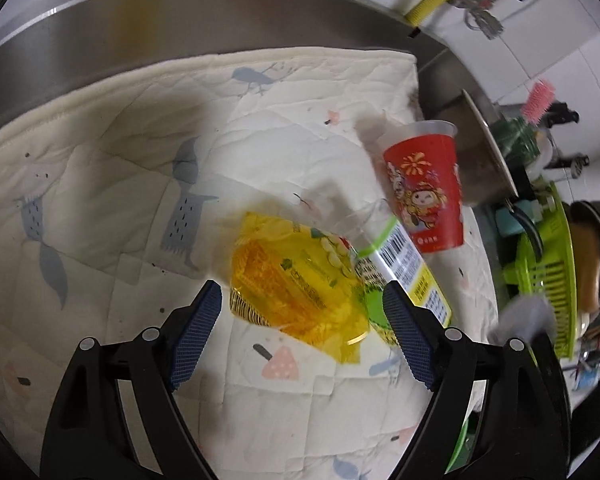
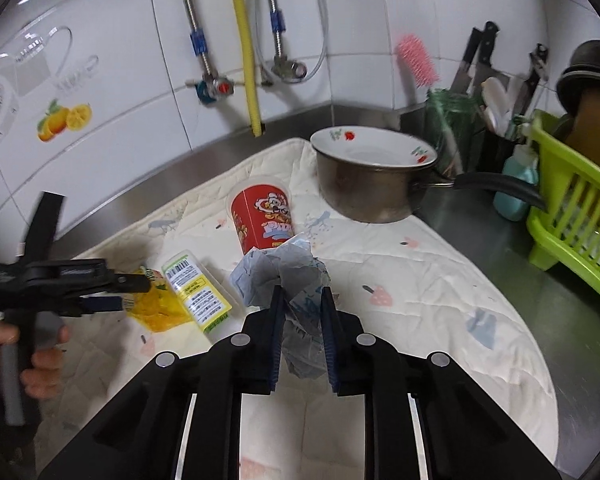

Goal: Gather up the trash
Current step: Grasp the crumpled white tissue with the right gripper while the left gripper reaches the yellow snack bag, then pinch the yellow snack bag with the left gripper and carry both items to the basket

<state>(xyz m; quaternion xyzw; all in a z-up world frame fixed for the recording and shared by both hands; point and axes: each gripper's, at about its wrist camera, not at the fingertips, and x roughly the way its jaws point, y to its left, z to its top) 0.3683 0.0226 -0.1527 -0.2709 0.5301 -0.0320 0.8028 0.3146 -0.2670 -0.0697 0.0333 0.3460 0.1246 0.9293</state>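
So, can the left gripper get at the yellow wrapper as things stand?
Probably yes: the left gripper is open with the yellow wrapper just ahead between its fingers, nothing lying over it.

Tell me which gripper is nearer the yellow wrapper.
Left. The left gripper hangs open right over the yellow wrapper; the right gripper is off to its side, shut on crumpled paper.
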